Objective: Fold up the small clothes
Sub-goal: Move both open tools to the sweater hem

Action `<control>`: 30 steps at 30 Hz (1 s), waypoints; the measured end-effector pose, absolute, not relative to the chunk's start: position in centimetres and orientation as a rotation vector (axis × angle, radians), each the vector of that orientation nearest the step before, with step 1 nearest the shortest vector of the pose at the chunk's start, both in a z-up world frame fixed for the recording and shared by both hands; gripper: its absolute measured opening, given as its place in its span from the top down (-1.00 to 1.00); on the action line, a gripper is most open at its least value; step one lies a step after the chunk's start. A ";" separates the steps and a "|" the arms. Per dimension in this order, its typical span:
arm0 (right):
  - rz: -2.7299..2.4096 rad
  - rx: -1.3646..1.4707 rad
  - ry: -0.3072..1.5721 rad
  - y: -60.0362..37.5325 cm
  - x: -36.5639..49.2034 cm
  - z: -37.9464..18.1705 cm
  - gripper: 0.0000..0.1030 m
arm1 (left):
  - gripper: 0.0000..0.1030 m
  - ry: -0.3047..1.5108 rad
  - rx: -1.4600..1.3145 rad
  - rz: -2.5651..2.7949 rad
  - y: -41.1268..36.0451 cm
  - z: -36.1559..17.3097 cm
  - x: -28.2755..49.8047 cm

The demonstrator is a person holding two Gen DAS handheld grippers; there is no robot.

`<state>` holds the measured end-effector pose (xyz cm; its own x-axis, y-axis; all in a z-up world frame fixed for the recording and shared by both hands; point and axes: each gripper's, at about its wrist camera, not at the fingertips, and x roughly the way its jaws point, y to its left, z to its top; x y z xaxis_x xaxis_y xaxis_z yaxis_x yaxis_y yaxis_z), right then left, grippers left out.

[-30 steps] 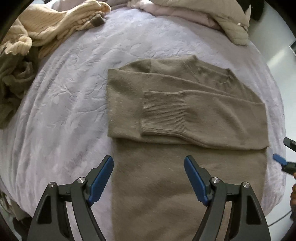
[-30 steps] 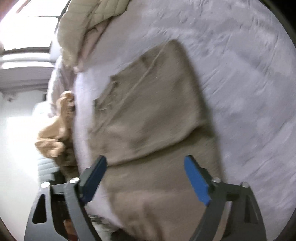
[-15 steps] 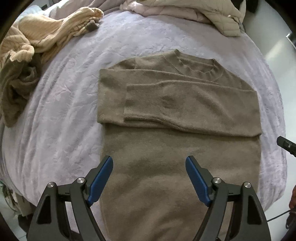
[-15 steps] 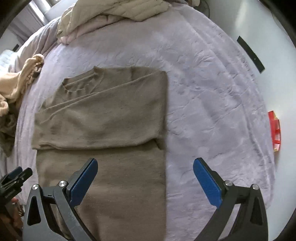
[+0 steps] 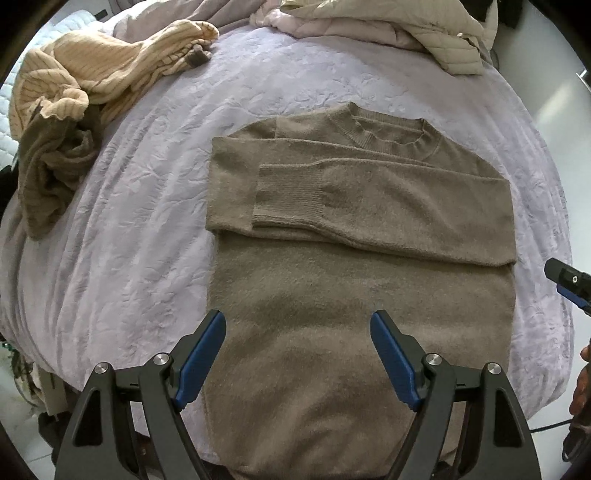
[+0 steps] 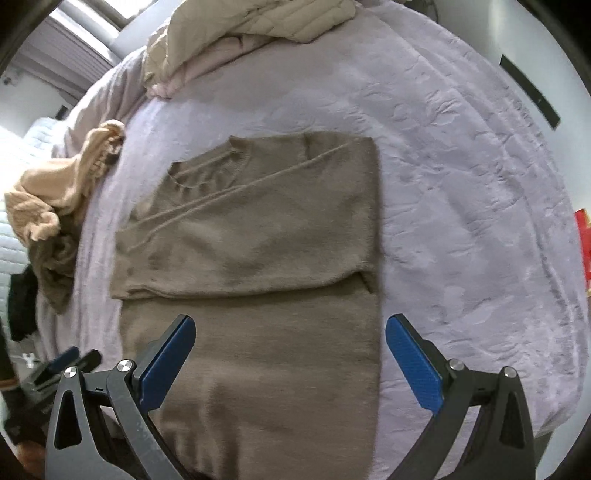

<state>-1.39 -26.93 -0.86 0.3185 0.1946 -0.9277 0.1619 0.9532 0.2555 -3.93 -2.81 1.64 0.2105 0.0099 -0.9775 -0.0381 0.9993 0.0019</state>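
Observation:
A taupe knit sweater (image 5: 354, 280) lies flat on the lilac bedspread (image 5: 147, 221), collar away from me, both sleeves folded across the chest. Its ribbed cuff (image 5: 291, 192) rests left of centre. The same sweater (image 6: 258, 236) fills the middle of the right wrist view. My left gripper (image 5: 298, 354) hovers open over the sweater's lower body, holding nothing. My right gripper (image 6: 290, 362) is open above the hem, over the sweater's right edge, and empty. Its tip (image 5: 569, 282) shows at the right edge of the left wrist view.
A heap of cream and olive knitwear (image 5: 85, 99) lies at the bed's far left. A beige quilted jacket over pink cloth (image 5: 413, 26) lies at the far end. The bedspread (image 6: 480, 221) right of the sweater is bare. A red object (image 6: 583, 243) sits beyond the bed.
Both grippers have drawn back toward the hem, so the whole sweater now shows. The right wrist view swung round from a tilted blur to a straight look. Both stayed open.

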 end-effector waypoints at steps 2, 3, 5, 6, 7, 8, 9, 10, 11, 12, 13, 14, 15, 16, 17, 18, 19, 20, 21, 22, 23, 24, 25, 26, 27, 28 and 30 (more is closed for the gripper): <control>0.037 0.342 1.256 -26.9 -1.3 -0.9 -0.99 | -0.58 1.355 -0.019 0.035 -3.1 1.8 -4.1; 0.040 0.334 1.257 -26.8 -1.3 -0.9 -0.99 | -0.58 1.353 -0.015 0.036 -3.2 1.9 -4.1; 0.037 0.308 1.252 -26.7 -1.2 -0.9 -0.99 | -0.58 1.350 -0.008 0.040 -3.3 2.0 -4.4; 0.037 0.299 1.245 -26.6 -1.2 -0.9 -0.99 | -0.58 1.350 -0.006 0.043 -3.4 2.0 -4.5; 0.044 0.295 1.253 -26.6 -1.2 -1.0 -0.99 | -0.58 1.352 -0.003 0.048 -3.4 2.0 -4.6; 0.053 0.290 1.266 -26.5 -1.2 -1.2 -0.99 | -0.58 1.353 -0.001 0.053 -3.4 1.9 -4.7; 0.059 0.285 1.275 -26.4 -1.2 -1.4 -0.99 | -0.58 1.354 0.000 0.058 -3.2 1.9 -4.9; 0.069 0.277 1.284 -26.2 -1.2 -1.6 -0.99 | -0.58 1.357 -0.001 0.064 -3.2 1.8 -5.1; 0.072 0.271 1.289 -26.1 -1.3 -1.7 -0.99 | -0.58 1.361 -0.003 0.069 -3.0 1.7 -5.4; 0.072 0.266 1.292 -26.0 -1.4 -1.8 -0.99 | -0.58 1.364 -0.006 0.070 -2.9 1.6 -5.6; 0.069 0.263 1.293 -25.9 -1.5 -1.8 -0.99 | -0.58 1.366 -0.008 0.072 -2.8 1.5 -5.8; 0.066 0.264 1.291 -25.9 -1.7 -1.8 -0.99 | -0.58 1.365 -0.009 0.073 -2.6 1.5 -6.1; 0.066 0.269 1.287 -25.9 -1.9 -1.8 -0.99 | -0.58 1.363 -0.012 0.074 -2.3 1.5 -6.3; 0.069 0.276 1.286 -26.0 -2.1 -1.8 -0.99 | -0.58 1.360 -0.015 0.075 -2.1 1.4 -6.4; 0.074 0.287 1.282 -26.0 -2.5 -1.8 -0.99 | -0.58 1.360 -0.019 0.076 -1.7 1.4 -6.5; 0.080 0.296 1.278 -26.0 -2.8 -1.9 -0.99 | -0.58 1.359 -0.026 0.076 -1.2 1.2 -6.7; 0.090 0.310 1.268 -26.1 -3.3 -1.9 -0.99 | -0.58 1.358 -0.033 0.075 -0.8 1.0 -6.9; 0.105 0.332 1.251 -26.2 -3.9 -2.0 -0.99 | -0.58 1.360 -0.036 0.076 -0.2 0.7 -7.1; 0.117 0.351 1.241 -26.2 -4.4 -2.0 -0.99 | -0.58 1.361 -0.032 0.077 0.2 0.4 -7.4; 0.127 0.369 1.235 -26.3 -4.9 -2.2 -0.99 | -0.58 1.363 -0.029 0.075 0.6 0.1 -7.7; 0.135 0.389 1.236 -26.3 -5.6 -2.5 -0.99 | -0.58 1.368 -0.026 0.066 1.3 -0.4 -8.3; 0.140 0.402 1.245 -26.3 -6.3 -3.0 -0.99 | -0.58 1.371 -0.028 0.062 1.7 -0.8 -8.7; 0.142 0.409 1.256 -26.3 -7.0 -3.5 -0.99 | -0.58 1.376 -0.036 0.055 2.3 -1.3 -9.2; 0.137 0.415 1.274 -26.1 -8.0 -4.2 -0.99 | -0.58 1.385 -0.058 0.041 3.2 -2.1 -10.1; 0.132 0.421 1.288 -26.0 -8.8 -4.7 -0.99 | -0.58 1.394 -0.072 0.035 3.6 -2.6 -10.7; 0.131 0.429 1.305 -25.9 -9.7 -5.4 -0.99 | -0.58 1.410 -0.090 0.022 4.4 -3.5 -11.6; 0.118 0.429 1.349 -25.6 -11.9 -6.9 -0.99 | -0.58 1.431 -0.100 0.004 5.1 -4.8 -13.1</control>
